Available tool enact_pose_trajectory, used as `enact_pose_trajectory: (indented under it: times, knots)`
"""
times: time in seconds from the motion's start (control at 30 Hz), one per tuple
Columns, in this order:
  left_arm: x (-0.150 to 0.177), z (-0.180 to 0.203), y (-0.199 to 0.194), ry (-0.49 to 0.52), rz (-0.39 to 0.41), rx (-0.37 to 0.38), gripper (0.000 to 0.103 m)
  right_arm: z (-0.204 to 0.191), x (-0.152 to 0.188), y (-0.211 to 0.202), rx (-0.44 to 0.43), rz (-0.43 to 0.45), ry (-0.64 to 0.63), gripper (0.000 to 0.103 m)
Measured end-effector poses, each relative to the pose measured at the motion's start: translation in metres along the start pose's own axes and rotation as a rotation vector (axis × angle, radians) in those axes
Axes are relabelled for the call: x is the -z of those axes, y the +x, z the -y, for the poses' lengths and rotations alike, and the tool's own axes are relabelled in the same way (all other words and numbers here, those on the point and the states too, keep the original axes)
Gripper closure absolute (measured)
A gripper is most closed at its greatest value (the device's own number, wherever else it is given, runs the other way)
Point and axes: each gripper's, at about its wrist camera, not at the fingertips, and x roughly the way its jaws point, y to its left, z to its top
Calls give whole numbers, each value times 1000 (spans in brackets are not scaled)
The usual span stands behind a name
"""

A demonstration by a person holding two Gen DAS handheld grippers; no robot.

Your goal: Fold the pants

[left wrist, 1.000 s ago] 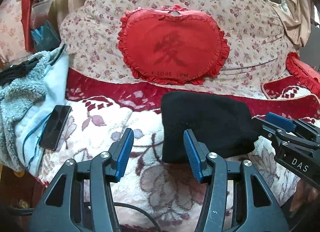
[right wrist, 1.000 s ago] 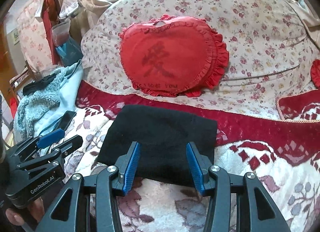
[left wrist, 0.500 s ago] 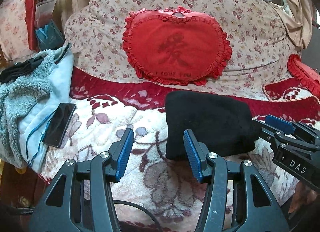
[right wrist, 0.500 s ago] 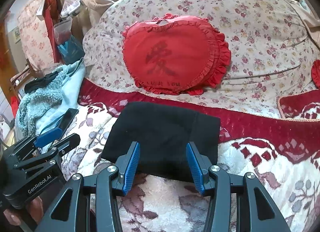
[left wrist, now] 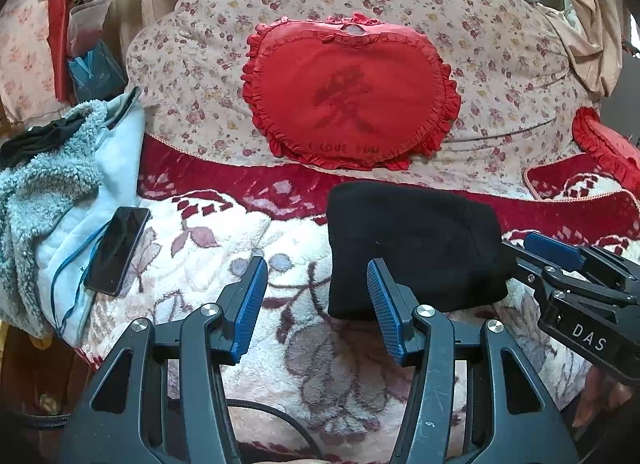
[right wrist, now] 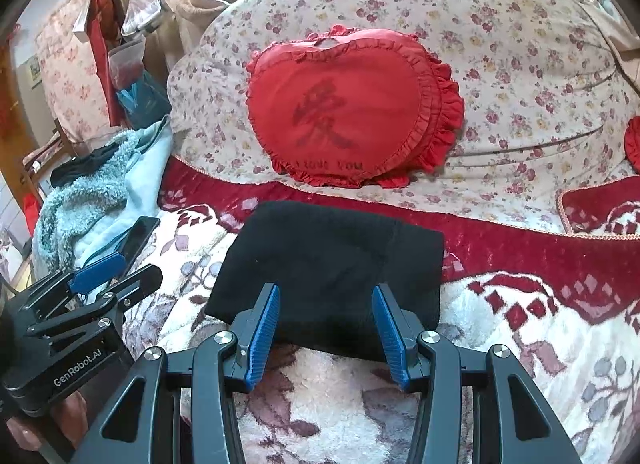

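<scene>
The black pants [left wrist: 412,248] [right wrist: 332,264] lie folded into a compact rectangle on the floral fleece blanket [left wrist: 224,248]. My left gripper [left wrist: 316,280] is open just in front of the bundle's near-left corner, with only blanket between its blue pads. My right gripper [right wrist: 325,306] is open too, hovering at the bundle's near edge with nothing pinched. Each gripper appears in the other's view: the right one [left wrist: 560,264] at the pants' right side, the left one [right wrist: 100,280] at the lower left.
A red heart cushion [left wrist: 352,99] leans on the flowered quilt roll [left wrist: 500,75] behind the pants. A black phone [left wrist: 118,250] with a blue cable rests on a pale blue fleece garment [left wrist: 48,199] at the left. Another red cushion [left wrist: 608,143] sits far right.
Both views have shifted slightly: the pants and cushion sit a little further right and higher than a second ago. Both grippers stay open and the pants lie unchanged.
</scene>
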Motion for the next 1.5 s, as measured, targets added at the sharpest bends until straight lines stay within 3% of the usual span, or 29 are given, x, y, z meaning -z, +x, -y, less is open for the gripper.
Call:
enact_pose_trajectory:
  times: [1.5]
  knots:
    - [5,2,9,42,-4,24,52,-5,5,15,-16,-44,-9,57]
